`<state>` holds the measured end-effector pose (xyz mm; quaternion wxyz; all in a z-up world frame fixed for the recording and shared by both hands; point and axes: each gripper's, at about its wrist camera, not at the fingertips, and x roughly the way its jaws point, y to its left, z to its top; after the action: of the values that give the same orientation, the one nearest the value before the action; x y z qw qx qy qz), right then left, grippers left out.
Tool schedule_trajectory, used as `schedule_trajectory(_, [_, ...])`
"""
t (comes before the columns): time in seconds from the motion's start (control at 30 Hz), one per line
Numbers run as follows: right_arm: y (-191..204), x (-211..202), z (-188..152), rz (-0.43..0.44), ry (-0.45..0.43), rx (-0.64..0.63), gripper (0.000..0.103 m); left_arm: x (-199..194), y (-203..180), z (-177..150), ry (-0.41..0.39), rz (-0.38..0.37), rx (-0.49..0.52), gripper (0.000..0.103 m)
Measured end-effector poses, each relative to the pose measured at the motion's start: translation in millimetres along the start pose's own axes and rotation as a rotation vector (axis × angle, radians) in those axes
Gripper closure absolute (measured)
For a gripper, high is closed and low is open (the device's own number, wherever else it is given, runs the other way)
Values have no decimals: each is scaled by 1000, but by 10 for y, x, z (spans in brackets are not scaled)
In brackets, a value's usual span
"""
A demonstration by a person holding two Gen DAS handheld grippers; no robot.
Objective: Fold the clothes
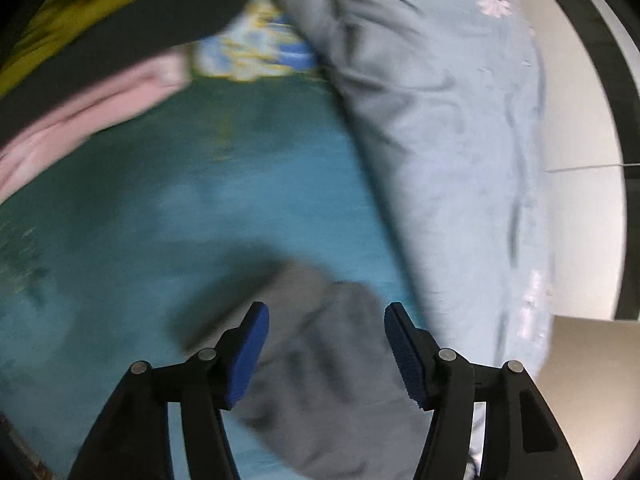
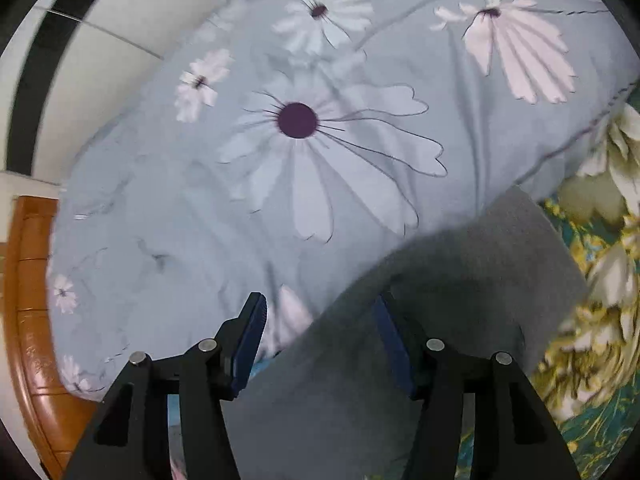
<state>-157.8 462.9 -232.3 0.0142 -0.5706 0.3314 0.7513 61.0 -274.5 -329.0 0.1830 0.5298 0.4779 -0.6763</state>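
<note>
While our left tongs (image 1: 326, 320) hang open above the grey cloth (image 1: 320, 380) on the bed (image 1: 200, 220), ready to pinch it, our right tongs (image 2: 320, 312) are open too, with that cloth lying between them.

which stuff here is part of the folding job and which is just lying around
Part of the job:
grey garment, between the open fingers of both tools
left tool
right tool

Just lying about:
blue floral quilt
teal bedsheet
pink cloth
dark cloth
wooden bed frame
</note>
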Motion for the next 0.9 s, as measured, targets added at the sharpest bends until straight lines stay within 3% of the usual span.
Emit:
schedule_trajectory(0.1, [-177,-252,-302,2,-8,18,43,151,395,-226,45,38,-58,38])
schedule_trajectory(0.27, [-693,-648,-812,-58,-2,136,43,461,881,-482,77,-93,-173,38])
schedule_trajectory(0.4, [-1037,-872,-1199,-84,7,296,43,641,1000,-495,50,-133,-200,38])
schedule_trajectory(0.57, [-1205,-941,-1498,-129,32,373,43,664,1010,-521,4,-171,-154,39])
schedule_trajectory(0.6, [-1192,-937,-1546,-131,41,374,43,679,1011,-512,14,-181,-153,45])
schedule_trajectory(0.63, [-1158,-915,-1572,-132,51,370,43,695,1012,-500,26,-192,-154,57])
schedule_trajectory(0.67, [-1124,-892,-1587,-130,58,364,43,702,1016,-491,33,-188,-162,59])
schedule_trajectory(0.73, [-1035,-849,-1605,-119,72,344,43,675,1027,-476,31,-182,-181,75])
schedule_trajectory(0.9, [-796,-709,-1566,-79,101,294,43,326,949,-462,-16,-188,-168,85])
